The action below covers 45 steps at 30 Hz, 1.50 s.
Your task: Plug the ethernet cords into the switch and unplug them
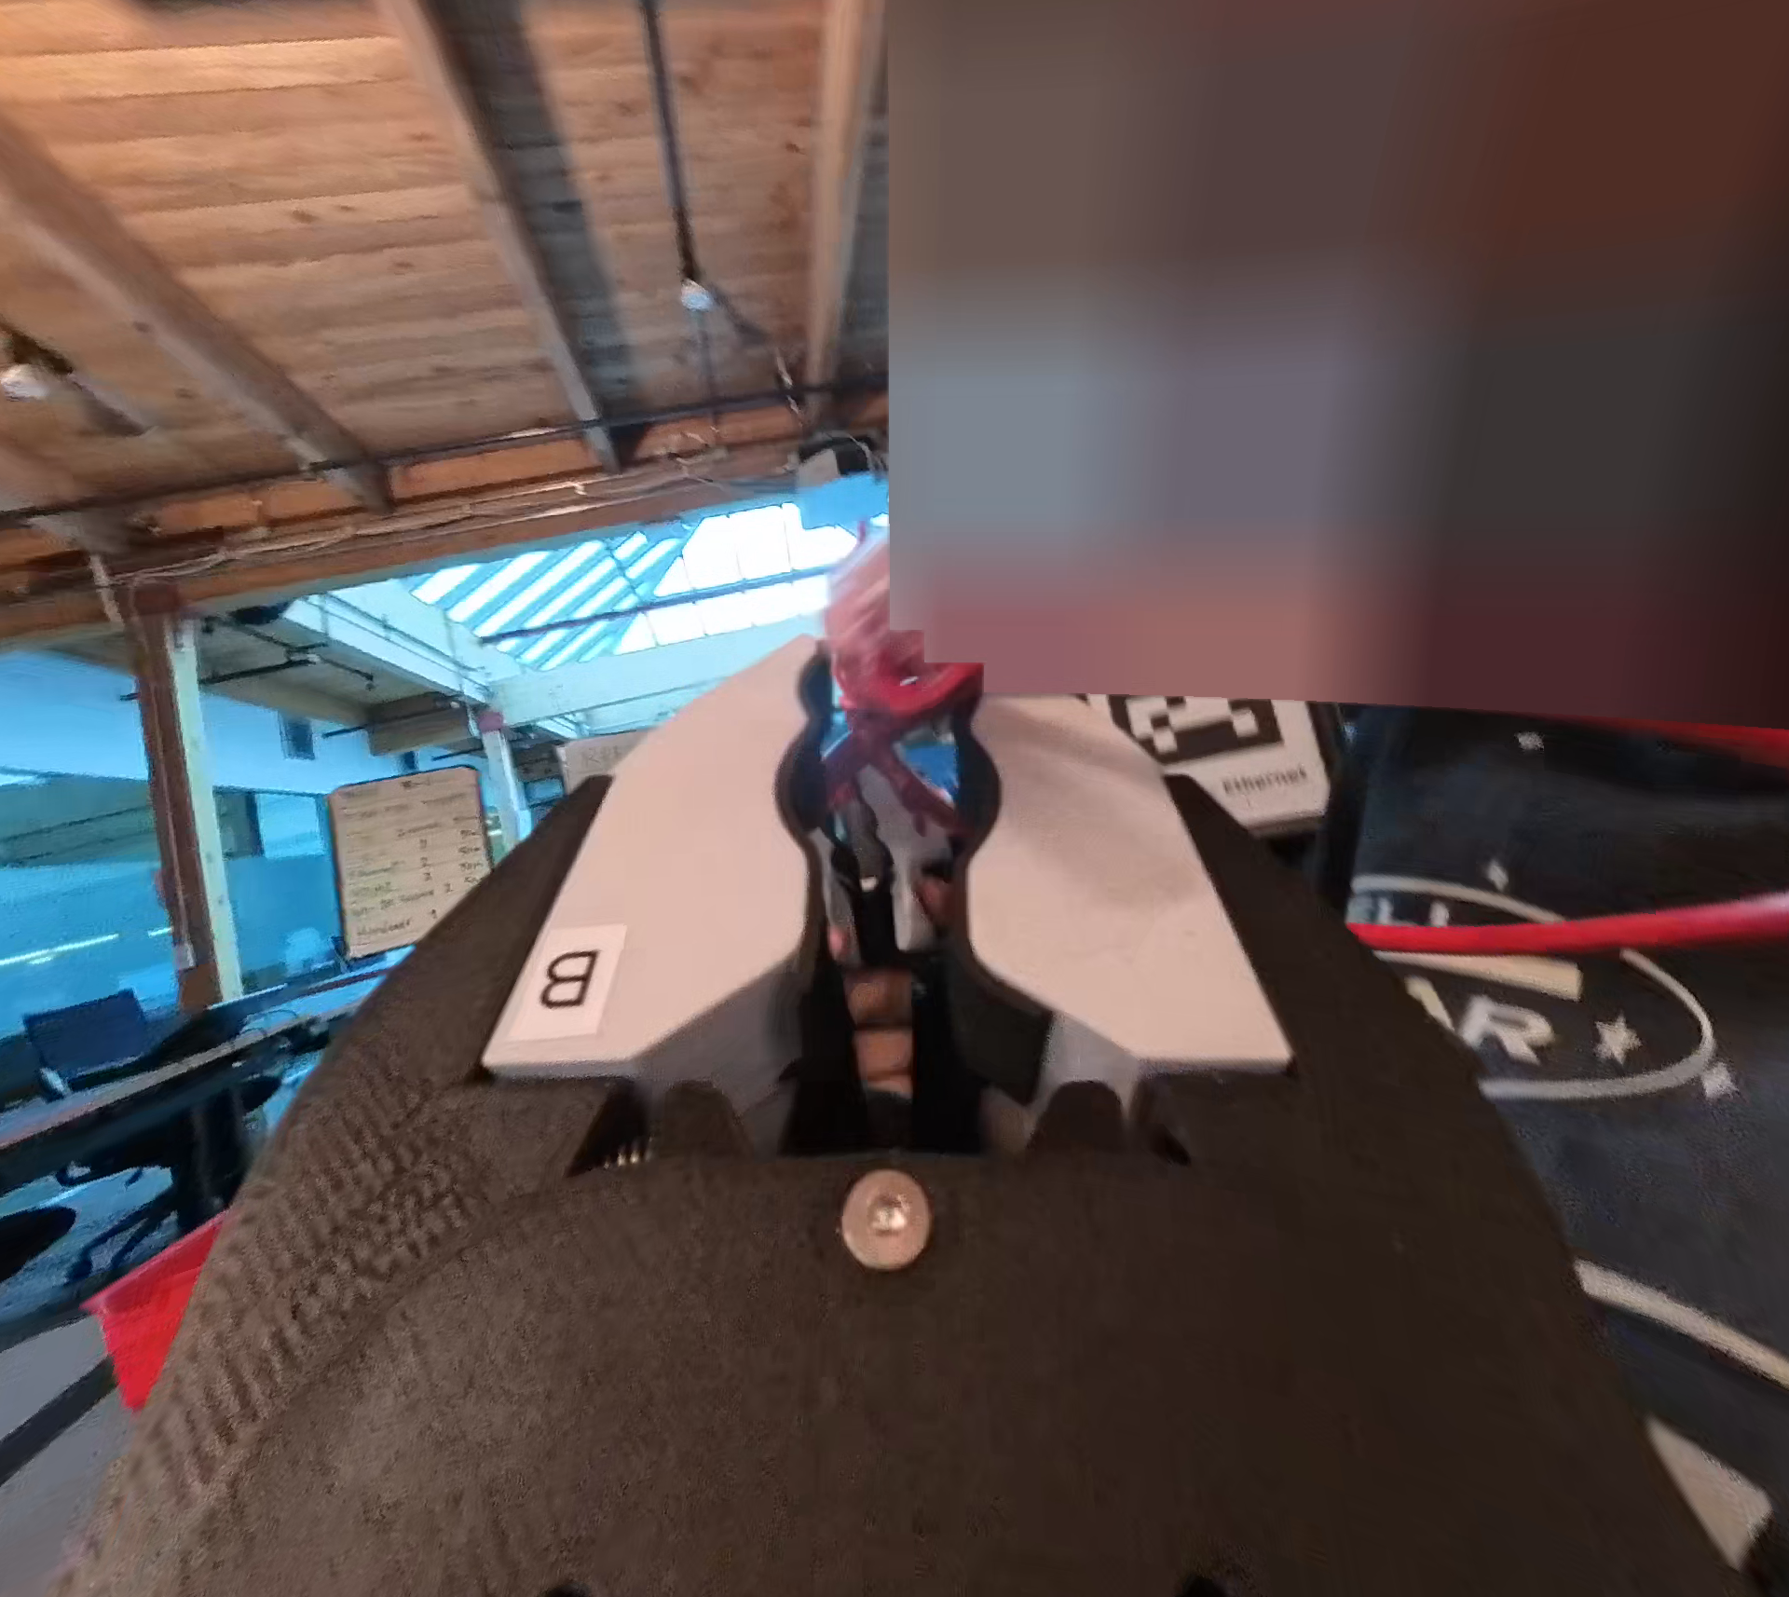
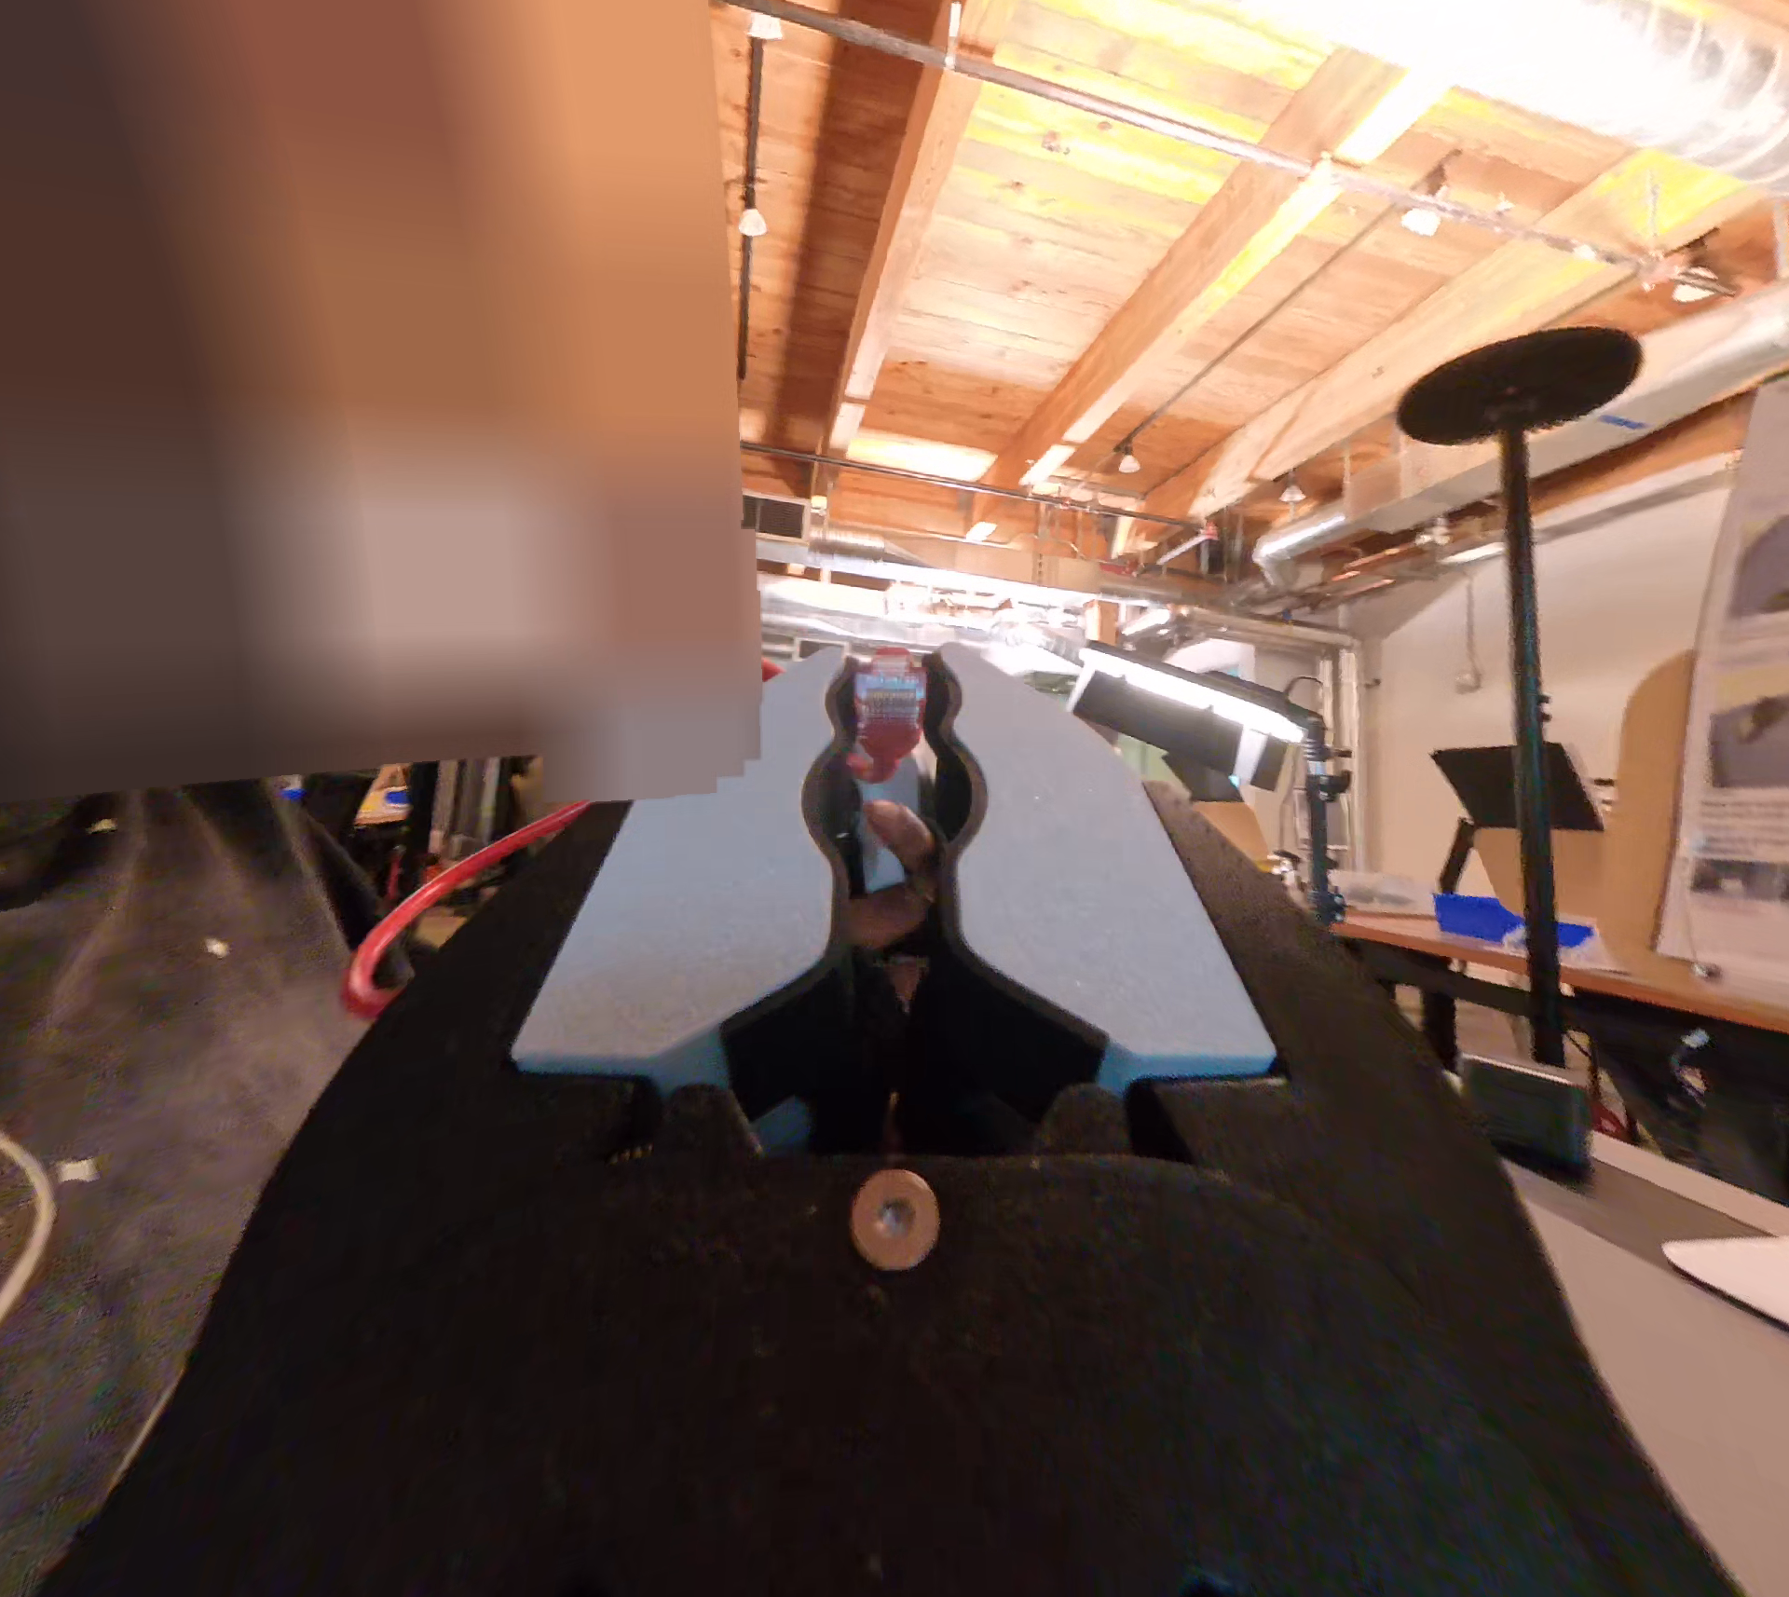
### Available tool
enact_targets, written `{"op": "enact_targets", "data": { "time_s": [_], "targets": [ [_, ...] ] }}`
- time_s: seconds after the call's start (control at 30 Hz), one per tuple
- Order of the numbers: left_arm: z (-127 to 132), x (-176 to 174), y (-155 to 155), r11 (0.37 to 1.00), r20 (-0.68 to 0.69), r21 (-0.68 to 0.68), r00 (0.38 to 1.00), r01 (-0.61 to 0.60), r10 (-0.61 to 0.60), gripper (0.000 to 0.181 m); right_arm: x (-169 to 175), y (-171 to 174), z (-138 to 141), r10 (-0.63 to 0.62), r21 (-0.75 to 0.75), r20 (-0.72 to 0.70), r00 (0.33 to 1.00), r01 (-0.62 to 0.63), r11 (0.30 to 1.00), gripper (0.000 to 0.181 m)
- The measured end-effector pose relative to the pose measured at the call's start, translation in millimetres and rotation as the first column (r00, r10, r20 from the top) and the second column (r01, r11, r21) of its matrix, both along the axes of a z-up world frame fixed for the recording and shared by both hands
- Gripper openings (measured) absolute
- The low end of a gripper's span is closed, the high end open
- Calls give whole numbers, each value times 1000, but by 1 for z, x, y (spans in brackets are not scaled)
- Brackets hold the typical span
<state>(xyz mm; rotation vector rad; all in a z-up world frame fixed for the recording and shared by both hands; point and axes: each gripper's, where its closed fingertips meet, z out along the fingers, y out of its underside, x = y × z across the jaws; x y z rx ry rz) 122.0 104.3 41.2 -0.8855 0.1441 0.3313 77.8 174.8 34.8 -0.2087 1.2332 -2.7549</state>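
Observation:
In the left wrist view my left gripper (image 1: 889, 694) points up toward the ceiling. A red ethernet plug (image 1: 895, 703) sits tilted between its tips, and both pads touch it; the picture is blurred. A red cable (image 1: 1568, 936) runs off to the right. In the right wrist view my right gripper (image 2: 889, 679) is shut on another red ethernet plug (image 2: 886, 703), its clear end pointing out past the tips. Its red cable (image 2: 436, 892) loops down at the left. No switch shows in either view.
A dark cloth with a white logo (image 1: 1549, 1066) and a black-and-white marker card (image 1: 1220, 737) lie behind the left gripper. A desk lamp (image 2: 1191, 708), a black stand (image 2: 1530, 679) and a table (image 2: 1646, 999) stand at the right. Desks and chairs (image 1: 145, 1057) are far left. Left tips to right tips: about 9 cm.

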Motion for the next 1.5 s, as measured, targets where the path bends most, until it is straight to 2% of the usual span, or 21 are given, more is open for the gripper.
{"op": "enact_targets", "data": {
  "time_s": [0.07, 0.1, 0.2, 0.27, 0.33, 0.37, 0.47, 0.57, 0.7, 0.77, 0.9, 1.0, 1.23, 1.33, 1.4, 1.47, 1.5],
  "targets": [
    [-15, 3, 15, 992, -21, -129, 1000, 15, -18, 41, 9, 3, 2, 53, -12, -31, 998, -53, 999, 12],
    [-25, -1, 23, 977, -22, -211, 1000, -10, 5, 45, 13, 5, 3, 79, -25, -40, 996, -80, 997, 11],
    [-61, -29, 40, 876, -31, -449, 983, -176, 181, 46, 20, 8, 4, 123, -39, -55, 991, -126, 991, 12],
    [-76, -56, 45, 794, -45, -514, 935, -324, 353, 45, 27, 6, 3, 176, -43, -59, 983, -179, 983, 12],
    [-84, -64, 54, 745, -82, -534, 901, -401, 426, 44, 32, 1, 0, 204, -30, -55, 977, -206, 978, 11],
    [-84, -59, 61, 749, -110, -520, 902, -410, 417, 44, 35, -3, -3, 209, -21, -57, 976, -211, 977, 11],
    [-67, -33, 74, 851, -124, -394, 938, -347, 325, 41, 37, -11, -10, 193, -11, -68, 979, -194, 981, 12],
    [-47, -25, 66, 936, -5, -236, 964, -261, 267, 30, 36, -14, -15, 141, -21, -110, 984, -144, 989, 12],
    [-46, -19, 67, 964, 71, -223, 984, -146, 165, 25, 39, -15, -16, 77, -49, -177, 981, -87, 995, 12],
    [-40, -9, 65, 984, 100, -174, 993, -42, 60, 25, 40, -17, -19, 80, -35, -189, 979, -88, 995, 12],
    [-41, -7, 65, 982, 175, -180, 984, 62, -30, 21, 39, -19, -22, 85, -40, -169, 982, -93, 995, 12],
    [-41, -10, 64, 980, 181, -195, 983, 46, -11, 17, 39, -21, -23, 64, -18, -192, 979, -69, 997, 11],
    [-36, -11, 57, 984, 227, -147, 972, 100, -64, 13, 36, -24, -19, -5, 50, -229, 973, 17, 999, 11],
    [-35, -14, 52, 983, 228, -163, 973, 86, -48, 12, 33, -30, -20, -38, 153, -254, 966, 79, 985, 12],
    [-33, -18, 47, 985, 221, -164, 975, 58, -21, 12, 27, -33, -20, -34, 277, -245, 969, 104, 955, 13],
    [-26, -21, 35, 992, 212, -122, 977, 32, -5, 11, 9, -27, -18, -90, 407, -228, 969, 179, 896, 31],
    [-23, -24, 28, 994, 211, -106, 977, 15, 8, 11, -4, -22, -23, -126, 499, -213, 969, 218, 839, 36]
  ]
}}
